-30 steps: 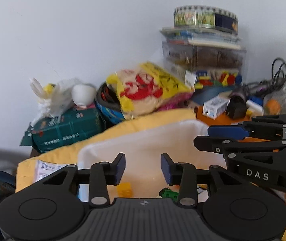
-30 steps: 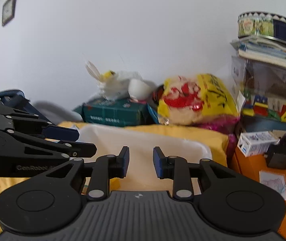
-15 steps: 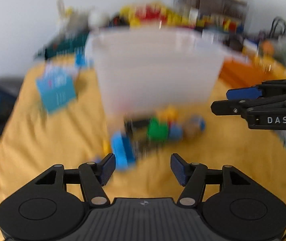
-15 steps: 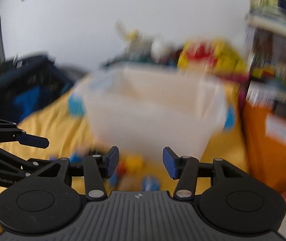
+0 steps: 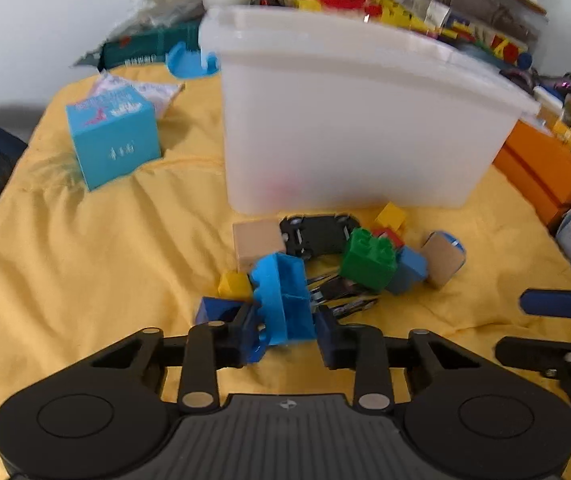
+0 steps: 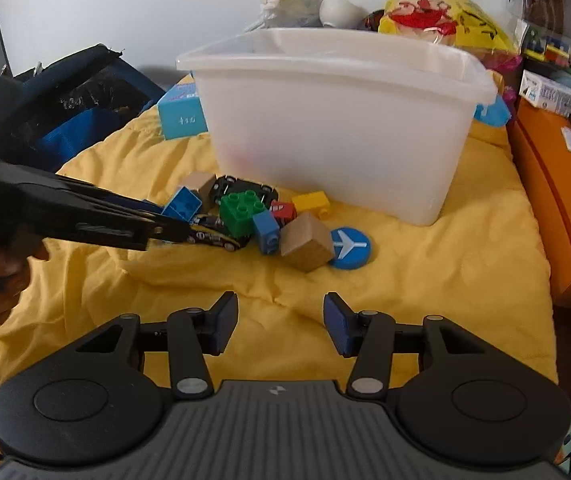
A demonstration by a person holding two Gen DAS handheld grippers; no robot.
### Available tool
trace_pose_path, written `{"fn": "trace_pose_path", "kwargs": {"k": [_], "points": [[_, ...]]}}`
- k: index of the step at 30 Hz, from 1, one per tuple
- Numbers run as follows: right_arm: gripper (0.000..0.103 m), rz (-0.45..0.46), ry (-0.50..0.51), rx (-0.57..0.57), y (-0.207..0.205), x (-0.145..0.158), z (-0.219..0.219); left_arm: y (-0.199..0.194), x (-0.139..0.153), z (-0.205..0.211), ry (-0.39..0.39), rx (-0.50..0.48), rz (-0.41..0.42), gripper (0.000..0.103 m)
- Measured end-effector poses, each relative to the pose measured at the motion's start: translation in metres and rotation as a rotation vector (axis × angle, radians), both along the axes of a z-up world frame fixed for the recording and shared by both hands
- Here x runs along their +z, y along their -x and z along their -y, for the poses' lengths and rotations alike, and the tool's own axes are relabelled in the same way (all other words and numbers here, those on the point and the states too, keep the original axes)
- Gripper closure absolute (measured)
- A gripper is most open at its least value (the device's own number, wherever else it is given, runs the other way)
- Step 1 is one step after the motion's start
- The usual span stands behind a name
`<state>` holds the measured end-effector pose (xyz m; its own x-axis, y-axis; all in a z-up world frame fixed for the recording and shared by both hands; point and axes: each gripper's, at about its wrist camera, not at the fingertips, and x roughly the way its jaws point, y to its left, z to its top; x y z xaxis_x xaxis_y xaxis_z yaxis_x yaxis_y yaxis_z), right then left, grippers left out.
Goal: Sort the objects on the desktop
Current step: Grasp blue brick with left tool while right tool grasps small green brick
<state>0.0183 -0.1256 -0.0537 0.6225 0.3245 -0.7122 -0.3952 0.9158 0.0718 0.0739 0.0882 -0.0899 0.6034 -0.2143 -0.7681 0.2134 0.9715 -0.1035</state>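
- My left gripper [image 5: 285, 334] is closing its jaws around the light blue brick [image 5: 283, 300] at the near left edge of the toy pile; both pads look pressed to its sides.
- My right gripper [image 6: 281, 322] hangs spread and empty over the yellow cloth [image 6: 425, 280], near side of the pile.
- The white bin [image 6: 337, 120] stands just beyond the pile, the green brick [image 6: 241, 210] in its middle.

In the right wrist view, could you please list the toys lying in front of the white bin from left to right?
Light blue brick → green brick → wooden cube → blue airplane disc. The small pieces between them overlap too much to place.
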Motion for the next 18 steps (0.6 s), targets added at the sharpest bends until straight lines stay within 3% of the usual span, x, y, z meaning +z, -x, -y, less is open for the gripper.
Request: {"fn": "trace_pose_path", "kwargs": {"k": [2, 5, 9, 16, 17, 18], "points": [[0.052, 0.01, 0.001, 0.004, -0.002, 0.002, -0.003, 0.002, 0.001, -0.002, 0.013, -0.004, 0.0, 0.068], [0.052, 0.054, 0.011, 0.042, -0.009, 0.008, -0.013, 0.017, 0.009, -0.002, -0.037, -0.033, 0.011, 0.068], [0.051, 0.098, 0.023, 0.128, -0.031, 0.01, -0.034, 0.052, 0.014, 0.009, -0.195, -0.135, 0.034, 0.068], [0.052, 0.02, 0.06, 0.196, -0.08, -0.01, -0.061, 0.093, 0.004, 0.031, -0.362, -0.244, 0.062, 0.067], [0.054, 0.0, 0.058, 0.217, -0.084, -0.013, -0.063, 0.094, 0.002, 0.033, -0.378, -0.25, 0.064, 0.067], [0.064, -0.019, 0.075, 0.228, -0.085, -0.015, -0.065, 0.096, 0.0, 0.035, -0.392, -0.254, 0.065, 0.066]]}}
